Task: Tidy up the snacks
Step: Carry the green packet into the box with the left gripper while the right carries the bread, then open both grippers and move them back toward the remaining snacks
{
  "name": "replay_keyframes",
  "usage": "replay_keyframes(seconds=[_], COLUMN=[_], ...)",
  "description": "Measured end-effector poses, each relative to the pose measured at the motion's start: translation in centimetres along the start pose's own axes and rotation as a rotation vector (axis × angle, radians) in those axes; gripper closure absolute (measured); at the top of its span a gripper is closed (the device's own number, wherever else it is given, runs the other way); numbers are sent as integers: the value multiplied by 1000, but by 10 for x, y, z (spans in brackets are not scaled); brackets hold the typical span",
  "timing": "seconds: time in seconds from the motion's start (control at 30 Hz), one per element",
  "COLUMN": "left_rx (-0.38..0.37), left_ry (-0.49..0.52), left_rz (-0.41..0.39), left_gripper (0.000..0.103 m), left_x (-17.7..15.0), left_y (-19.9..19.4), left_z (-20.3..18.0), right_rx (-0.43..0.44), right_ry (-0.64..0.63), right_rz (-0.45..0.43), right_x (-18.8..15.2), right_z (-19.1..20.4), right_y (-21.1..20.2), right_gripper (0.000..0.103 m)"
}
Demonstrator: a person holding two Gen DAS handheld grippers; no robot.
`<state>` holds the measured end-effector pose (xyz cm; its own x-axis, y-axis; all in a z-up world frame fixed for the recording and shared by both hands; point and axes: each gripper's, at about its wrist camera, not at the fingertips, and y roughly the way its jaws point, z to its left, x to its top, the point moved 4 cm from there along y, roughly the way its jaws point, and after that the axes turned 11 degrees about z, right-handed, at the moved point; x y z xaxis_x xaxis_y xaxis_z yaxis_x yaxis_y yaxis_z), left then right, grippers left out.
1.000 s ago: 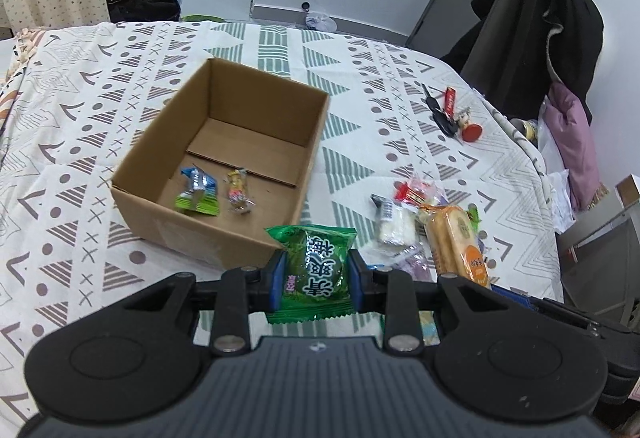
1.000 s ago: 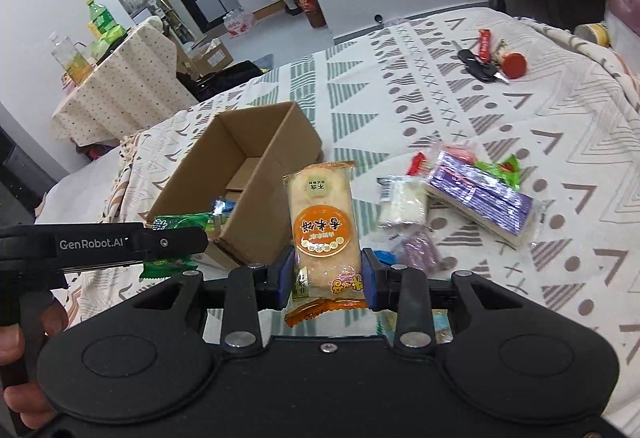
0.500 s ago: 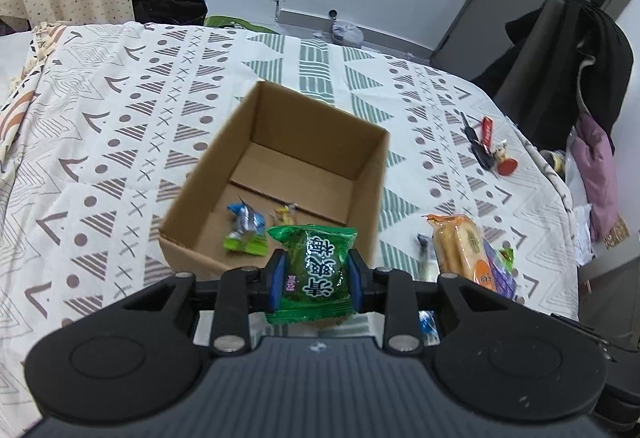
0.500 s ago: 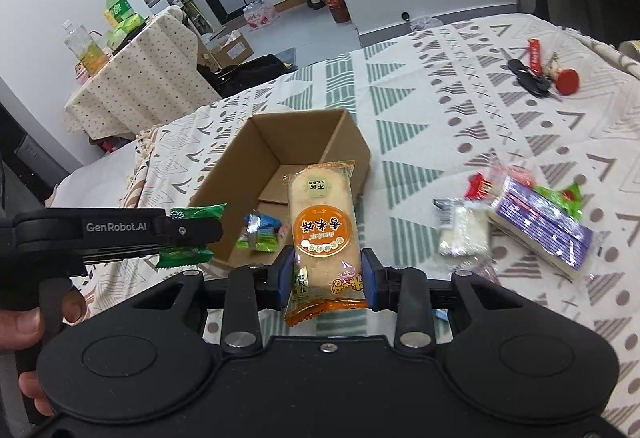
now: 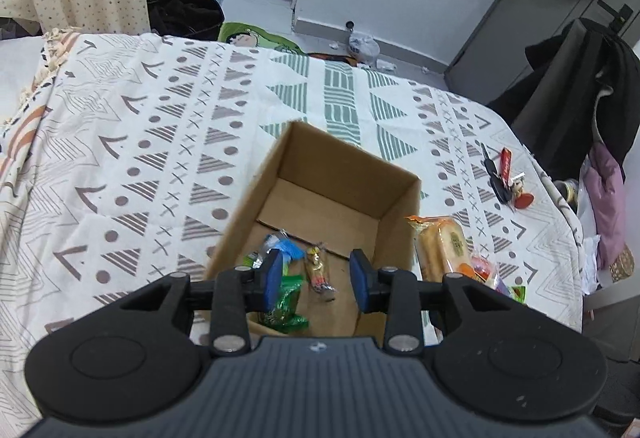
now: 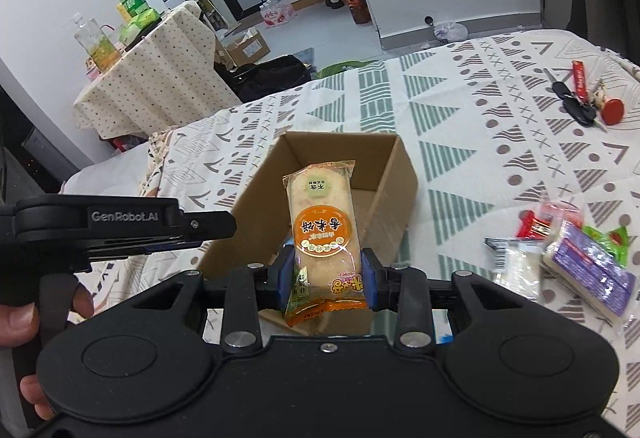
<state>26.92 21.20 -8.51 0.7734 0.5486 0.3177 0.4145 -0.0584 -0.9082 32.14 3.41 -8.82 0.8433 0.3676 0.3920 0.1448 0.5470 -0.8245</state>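
Observation:
A brown cardboard box (image 5: 394, 213) (image 6: 390, 193) stands open on the patterned cloth. My left gripper (image 5: 316, 276) hangs open over its near end with nothing between the pads. The green snack packet (image 5: 285, 304) lies inside the box below it, beside a blue-and-green candy (image 5: 280, 248) and a small orange-wrapped candy (image 5: 318, 272). My right gripper (image 6: 326, 276) is shut on an orange rice cracker packet (image 6: 322, 230), held upright over the box's near edge; that packet (image 5: 442, 248) shows right of the box in the left wrist view. The left gripper's body (image 6: 120, 228) sits at the left.
More snacks lie right of the box: a purple-wrapped pack (image 6: 592, 270), a white packet (image 6: 516, 266), red candies (image 6: 534, 224). Keys with a red tag (image 5: 506, 179) (image 6: 584, 99) lie further back. A hand (image 6: 20, 318) holds the left tool. A chair with clothes (image 5: 580, 105) stands beside the table.
My left gripper has moved forward over the box, opened and let go of the green packet, which now lies in the box. My right gripper has carried the rice cracker packet closer to the box.

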Motion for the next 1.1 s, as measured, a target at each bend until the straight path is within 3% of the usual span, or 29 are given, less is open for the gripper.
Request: replay_keyframes(seconds=[0.1, 0.23, 0.33, 0.63, 1.1], left_rx=[4, 14, 23, 4, -47], left_ry=[-21, -25, -9, 23, 61], left_rz=[5, 26, 20, 16, 37], left_gripper=[54, 35, 25, 15, 13], left_x=[0, -5, -10, -24, -55], left_y=[2, 8, 7, 3, 7], left_z=[7, 11, 8, -17, -70], right_rx=[14, -7, -8, -61, -119], right_ry=[11, 13, 50, 89, 151], right_rz=[-20, -25, -21, -28, -74], right_x=[4, 2, -4, -26, -54], right_z=[3, 0, -10, -36, -85], right_y=[3, 0, -4, -29, -73], right_gripper=[67, 43, 43, 25, 15])
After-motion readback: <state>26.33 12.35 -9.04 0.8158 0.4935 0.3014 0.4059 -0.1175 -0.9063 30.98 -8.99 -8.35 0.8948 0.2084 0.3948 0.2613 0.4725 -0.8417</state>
